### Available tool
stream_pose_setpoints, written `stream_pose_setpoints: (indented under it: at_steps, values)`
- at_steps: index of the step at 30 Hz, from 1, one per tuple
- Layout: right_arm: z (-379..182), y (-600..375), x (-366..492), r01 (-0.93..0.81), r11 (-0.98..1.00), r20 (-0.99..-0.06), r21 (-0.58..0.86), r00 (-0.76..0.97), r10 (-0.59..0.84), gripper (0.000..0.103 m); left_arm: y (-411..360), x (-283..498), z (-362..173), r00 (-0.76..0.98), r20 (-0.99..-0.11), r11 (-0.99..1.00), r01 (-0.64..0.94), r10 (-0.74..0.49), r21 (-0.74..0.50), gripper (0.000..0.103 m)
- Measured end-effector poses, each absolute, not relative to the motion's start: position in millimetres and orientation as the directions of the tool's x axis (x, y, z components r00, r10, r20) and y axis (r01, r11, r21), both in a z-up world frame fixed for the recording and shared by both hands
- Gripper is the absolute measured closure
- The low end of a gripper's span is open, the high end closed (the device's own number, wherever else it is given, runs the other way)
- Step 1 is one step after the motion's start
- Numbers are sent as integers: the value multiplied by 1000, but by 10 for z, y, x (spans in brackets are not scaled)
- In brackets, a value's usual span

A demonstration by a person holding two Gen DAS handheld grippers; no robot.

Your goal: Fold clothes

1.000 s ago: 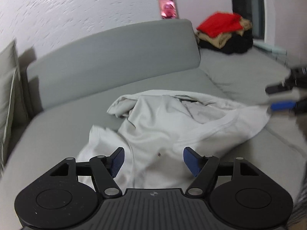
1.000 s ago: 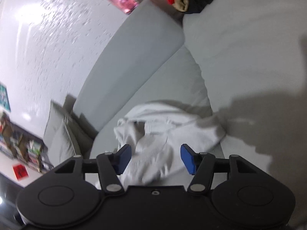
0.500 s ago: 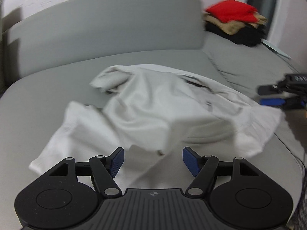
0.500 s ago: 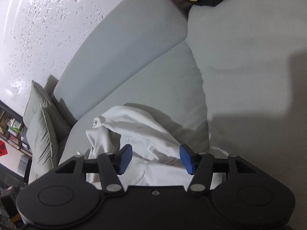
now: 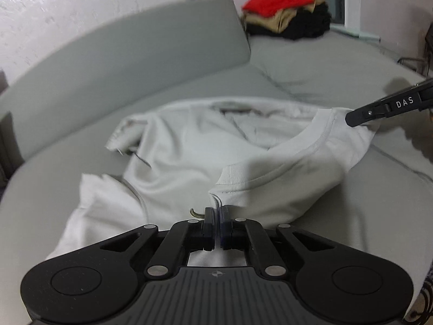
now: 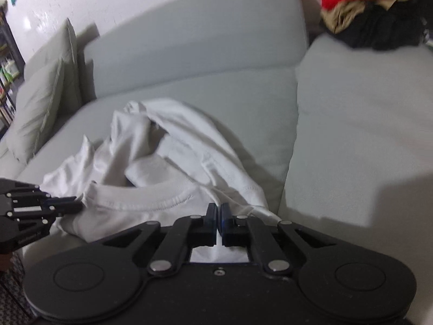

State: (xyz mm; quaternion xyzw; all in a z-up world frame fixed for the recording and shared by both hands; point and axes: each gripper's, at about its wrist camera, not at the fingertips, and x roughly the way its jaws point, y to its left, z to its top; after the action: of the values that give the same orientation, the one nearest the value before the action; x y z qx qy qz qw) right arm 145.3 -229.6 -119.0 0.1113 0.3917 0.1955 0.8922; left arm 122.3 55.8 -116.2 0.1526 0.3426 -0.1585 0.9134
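Note:
A white sweatshirt (image 5: 189, 146) lies crumpled on the grey sofa seat (image 5: 54, 189); it also shows in the right wrist view (image 6: 162, 162). My left gripper (image 5: 216, 216) is shut on the garment's near edge beside the ribbed collar (image 5: 311, 146). My right gripper (image 6: 218, 211) is shut on the fabric at the other side of the collar (image 6: 151, 203). The right gripper shows in the left wrist view (image 5: 351, 116) pinching the shoulder. The left gripper shows in the right wrist view (image 6: 78, 205) at the left.
A pile of red, tan and black clothes (image 5: 286, 10) sits at the sofa's far right, also in the right wrist view (image 6: 370, 13). The grey backrest (image 5: 135, 54) runs behind. Grey cushions (image 6: 46, 94) stand at the far left.
Both grippers were open above the sweatshirt; now both have closed on its fabric beside the collar. The collar edge is lifted and stretched between them.

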Motion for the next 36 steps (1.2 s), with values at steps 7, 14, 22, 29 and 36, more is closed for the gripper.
stream_pose_setpoints:
  at_steps: [7,14,22,29,36]
  values:
    - [-998,-2430,936,-316,883,-602,348,646,469,100,641,594,-973,735,-642,895,414,-220,166,101]
    - [-1071,-2746,511,-300,828,-613,473,563,554,76,1015,243,-971,680,-693,953,302,-240,-34,69]
    - [-1133,-3203,570,-76,704,-483,706,676,557,52,1662,390,-971,694,-658,893,-50,-291,-447,45]
    - [-1225,-3127,680,-36,684,-490,729,669,558,51,1810,696,-1180,653,-687,799,-205,-318,-565,45]
    - [-1326,-3149,726,34,663,-507,748,673,538,51,1884,939,-1291,656,-681,732,-282,-325,-621,45]
